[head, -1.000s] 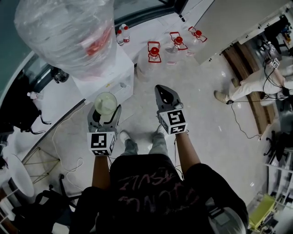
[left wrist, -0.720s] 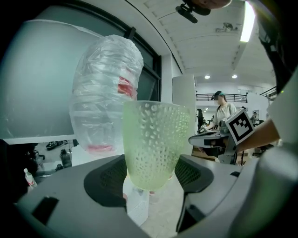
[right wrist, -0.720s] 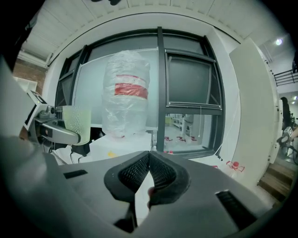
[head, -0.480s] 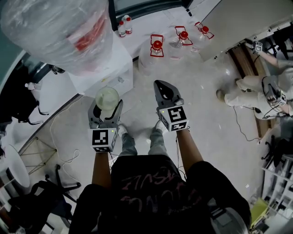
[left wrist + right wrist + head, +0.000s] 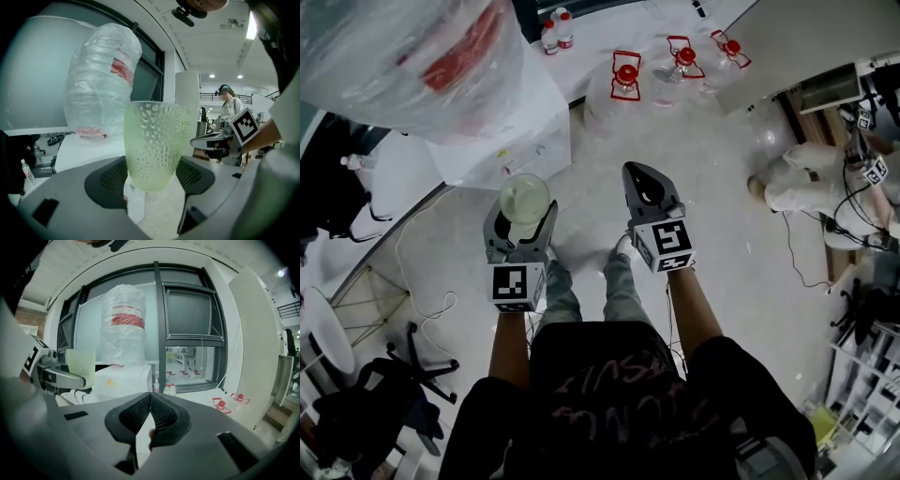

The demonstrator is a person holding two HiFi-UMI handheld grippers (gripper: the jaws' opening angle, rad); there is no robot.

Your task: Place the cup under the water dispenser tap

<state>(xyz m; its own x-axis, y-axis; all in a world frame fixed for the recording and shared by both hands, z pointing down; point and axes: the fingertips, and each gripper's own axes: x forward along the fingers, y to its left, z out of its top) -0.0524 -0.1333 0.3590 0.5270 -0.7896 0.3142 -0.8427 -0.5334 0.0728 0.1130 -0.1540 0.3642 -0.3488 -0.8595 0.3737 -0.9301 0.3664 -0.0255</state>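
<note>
The left gripper [image 5: 522, 225] is clamped on the cup [image 5: 525, 198]. From the head view, its two jaws sit on either side of the pale green cup, which stands upright with its mouth open to the camera. The right gripper [image 5: 643, 187] is beside it with its jaws pinched together and nothing in them. Both are held out over the floor in front of the person's knees. The white water dispenser [image 5: 511, 131] stands just beyond the cup, apart from it, and carries a big bottle [image 5: 412, 56] wrapped in clear plastic. Farther off, jugs with red caps [image 5: 625, 80] lie on the floor near a pair of small bottles [image 5: 556, 33].

In the left gripper view, the left gripper [image 5: 152, 176] has its dark ribbed pads pressed against the lower sides of the cup [image 5: 157, 140]. The cup is dimpled and translucent and rises well above the jaws. The wrapped bottle [image 5: 103, 79] looms behind it on the left, and the right gripper [image 5: 220, 140] shows off to the right.

In the right gripper view, the right gripper [image 5: 150, 411] has its pads meeting at the tips, empty. To the left the cup [image 5: 80, 363] sits in the left gripper [image 5: 61, 373], in the air and short of the water dispenser [image 5: 124, 378]. The bottle [image 5: 124, 324] stands on top against the window.
</note>
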